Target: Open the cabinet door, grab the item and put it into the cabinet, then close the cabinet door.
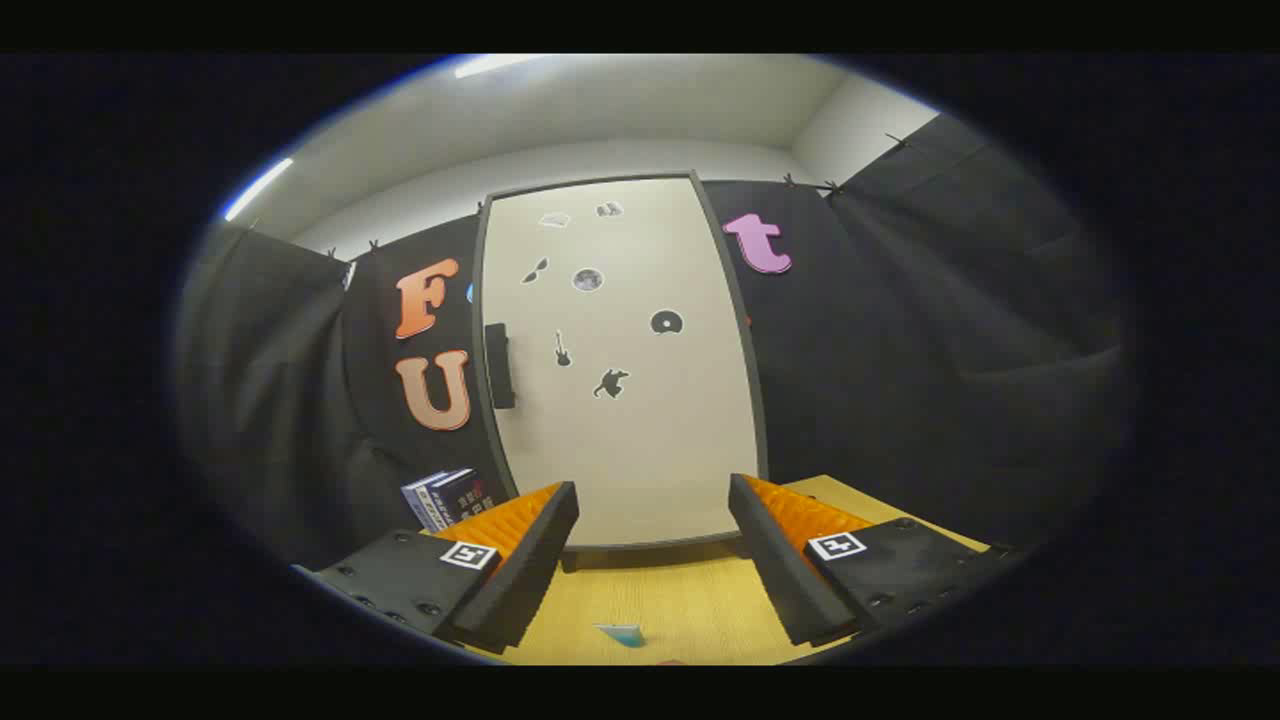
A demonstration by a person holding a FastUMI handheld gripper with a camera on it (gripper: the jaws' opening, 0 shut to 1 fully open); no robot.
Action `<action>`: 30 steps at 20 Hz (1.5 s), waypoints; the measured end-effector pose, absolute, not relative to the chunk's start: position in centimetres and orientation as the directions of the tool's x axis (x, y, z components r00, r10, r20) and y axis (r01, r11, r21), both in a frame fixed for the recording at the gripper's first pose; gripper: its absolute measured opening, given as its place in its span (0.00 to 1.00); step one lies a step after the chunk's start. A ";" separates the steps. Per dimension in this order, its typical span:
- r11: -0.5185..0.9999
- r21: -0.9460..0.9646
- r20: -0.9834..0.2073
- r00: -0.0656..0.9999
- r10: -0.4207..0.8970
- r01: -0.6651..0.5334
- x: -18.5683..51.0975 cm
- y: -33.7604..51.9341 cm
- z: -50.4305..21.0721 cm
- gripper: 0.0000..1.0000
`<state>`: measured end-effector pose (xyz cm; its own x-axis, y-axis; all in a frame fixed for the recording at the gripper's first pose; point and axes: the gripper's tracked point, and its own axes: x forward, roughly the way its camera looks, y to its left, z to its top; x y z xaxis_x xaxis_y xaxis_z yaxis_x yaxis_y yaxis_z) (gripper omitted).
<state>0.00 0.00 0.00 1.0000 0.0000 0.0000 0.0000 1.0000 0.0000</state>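
Note:
A tall cabinet (620, 360) with a cream door and dark frame stands straight ahead on the wooden table (680, 600). The door is closed and carries several small dark stickers. Its dark handle (499, 365) sits on the door's left edge at mid height. My gripper (652, 560) is open, fingers spread wide, with nothing between them; the cabinet's base lies just beyond the fingertips. A small blue item (620, 633) lies on the table between the fingers, close to me.
A stack of dark-and-white boxes or books (447, 497) sits to the left of the cabinet, behind the left finger. Black cloth walls surround the table on both sides and behind the cabinet.

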 end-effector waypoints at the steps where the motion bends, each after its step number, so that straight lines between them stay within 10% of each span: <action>1: 1.000 -0.004 -0.008 1.000 0.003 -0.003 -0.1 0.6 -0.3 0.98; 30: 0.996 -0.033 -0.017 0.996 0.086 -0.086 5.2 10.3 2.6 0.97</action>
